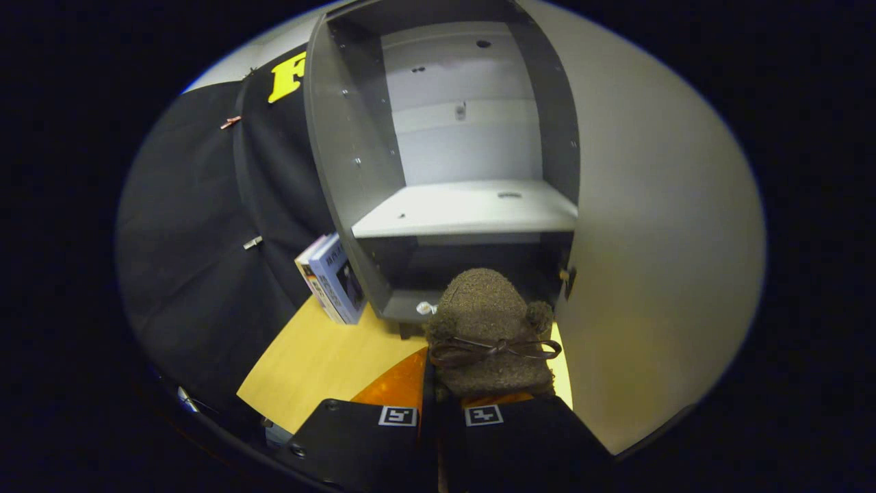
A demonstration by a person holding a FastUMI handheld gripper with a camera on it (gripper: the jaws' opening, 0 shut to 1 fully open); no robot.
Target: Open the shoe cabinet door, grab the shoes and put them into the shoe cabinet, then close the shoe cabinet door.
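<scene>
Fingers (pixel 441 404) pinched together on a fuzzy brown shoe (pixel 489 329), held before the open cabinet (pixel 356 171) door (pixel 657 239).

Dim fisheye view; shelf (pixel 472 209) glares bright, edges bend, lower compartment shadowed.

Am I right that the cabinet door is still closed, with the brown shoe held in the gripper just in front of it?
Not quite: the gripper view shows the cabinet door swung open, with the shelf inside exposed. The rest holds: the brown shoe is held in the gripper, just in front of the cabinet.
</scene>
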